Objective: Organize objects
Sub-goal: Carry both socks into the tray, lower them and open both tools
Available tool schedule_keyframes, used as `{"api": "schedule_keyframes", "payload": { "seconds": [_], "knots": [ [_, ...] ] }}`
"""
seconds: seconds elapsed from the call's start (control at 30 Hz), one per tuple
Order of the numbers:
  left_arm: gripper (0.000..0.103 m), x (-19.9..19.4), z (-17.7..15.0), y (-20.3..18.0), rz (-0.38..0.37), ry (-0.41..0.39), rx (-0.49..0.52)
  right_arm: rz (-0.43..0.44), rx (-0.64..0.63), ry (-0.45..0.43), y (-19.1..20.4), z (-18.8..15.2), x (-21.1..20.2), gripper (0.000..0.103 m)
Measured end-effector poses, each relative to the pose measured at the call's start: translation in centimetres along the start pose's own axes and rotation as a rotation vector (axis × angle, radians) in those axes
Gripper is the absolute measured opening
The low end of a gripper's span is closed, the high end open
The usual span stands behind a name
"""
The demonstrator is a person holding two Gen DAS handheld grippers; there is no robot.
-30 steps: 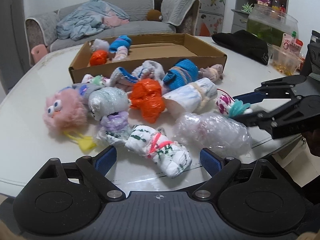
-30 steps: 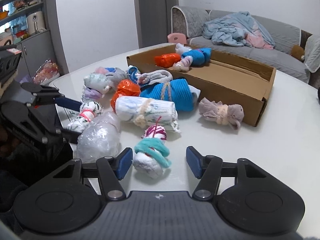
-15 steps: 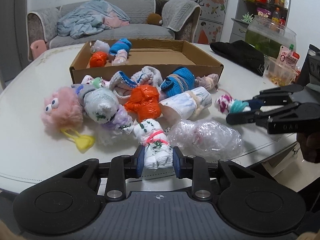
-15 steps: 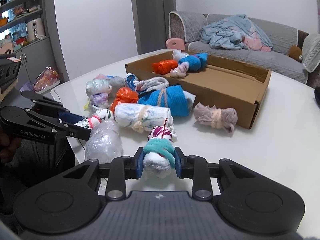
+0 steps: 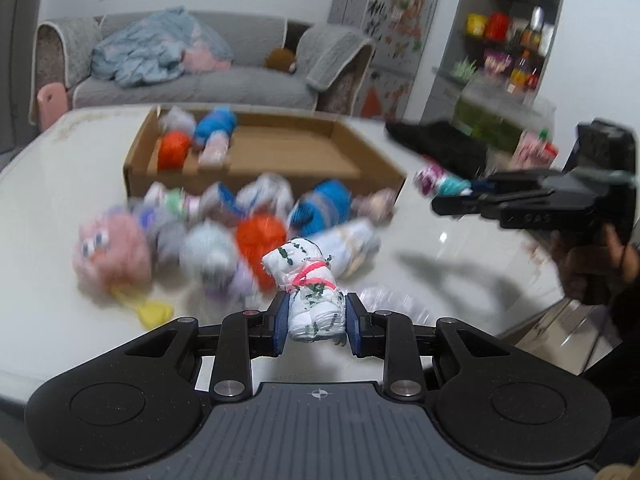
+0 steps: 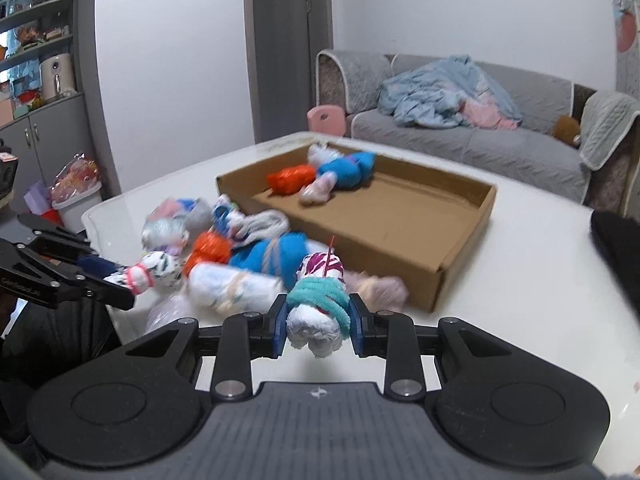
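Table point(image 5: 48, 312) of white colour carries a heap of small bundles, seen here mostly from the left wrist camera. At the far left of the heap lies a pink fluffy toy point(image 5: 112, 252) with round eyes, and just near it a yellow piece point(image 5: 154, 312). To its right are a pale grey-blue bundle point(image 5: 208, 252) and an orange bundle point(image 5: 260, 236), touching each other; behind them a blue bundle point(image 5: 320, 204) lies close to the front wall of the cardboard box point(image 5: 272, 180). The box stands farther on the table and holds an orange roll point(image 5: 173, 150) and a blue roll point(image 5: 214, 126) in its left end; the rest of its floor is bare. The left gripper point(image 5: 316, 316) is clamped on a white bundle with green marks and a pink band point(image 5: 308, 284), its blue pads pressing both sides, and the bundle is lifted above the heap. To the right, the right gripper point(image 5: 452, 196) is held by a hand point(image 5: 592, 264) and is closed on a white bundle with a teal band point(image 6: 318, 312), which it carries in the air, near the right front corner of the box. In the right wrist view this bundle has a magenta striped top and sits tightly between the pads. A grey sofa point(image 6: 480, 140) with a blue blanket stands behind the table.
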State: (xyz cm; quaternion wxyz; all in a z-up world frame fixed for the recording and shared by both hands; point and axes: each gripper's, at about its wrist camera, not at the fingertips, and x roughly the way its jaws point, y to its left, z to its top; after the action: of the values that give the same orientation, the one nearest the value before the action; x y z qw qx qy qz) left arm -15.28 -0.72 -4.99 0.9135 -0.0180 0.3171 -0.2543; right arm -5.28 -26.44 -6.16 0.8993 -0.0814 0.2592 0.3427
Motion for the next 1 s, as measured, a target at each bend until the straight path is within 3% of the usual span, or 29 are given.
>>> {"api": "schedule_keyframes", "payload": {
  "seconds": [0.17, 0.43, 0.7, 1.0],
  "knots": [
    [0.036, -1.1, 4.8, 0.9, 0.078, -0.081, 0.102, 0.002, -0.035, -0.048, -1.3, 2.9, -0.3, 0.028],
    [0.036, 0.6, 12.1, 5.3, 0.193, -0.103, 0.196, 0.047, -0.121, -0.091, -1.4, 8.5, 2.6, 0.028],
    [0.036, 4.9, 14.9, 8.3, 0.183, -0.03, 0.226, 0.161, -0.148, -0.054, -0.1, 12.8, 9.4, 0.028],
    [0.037, 10.0, 14.8, 11.0, 0.17, 0.108, 0.256, 0.216, -0.166, 0.128, 1.4, 13.6, 18.9, 0.028]
  ]
}}
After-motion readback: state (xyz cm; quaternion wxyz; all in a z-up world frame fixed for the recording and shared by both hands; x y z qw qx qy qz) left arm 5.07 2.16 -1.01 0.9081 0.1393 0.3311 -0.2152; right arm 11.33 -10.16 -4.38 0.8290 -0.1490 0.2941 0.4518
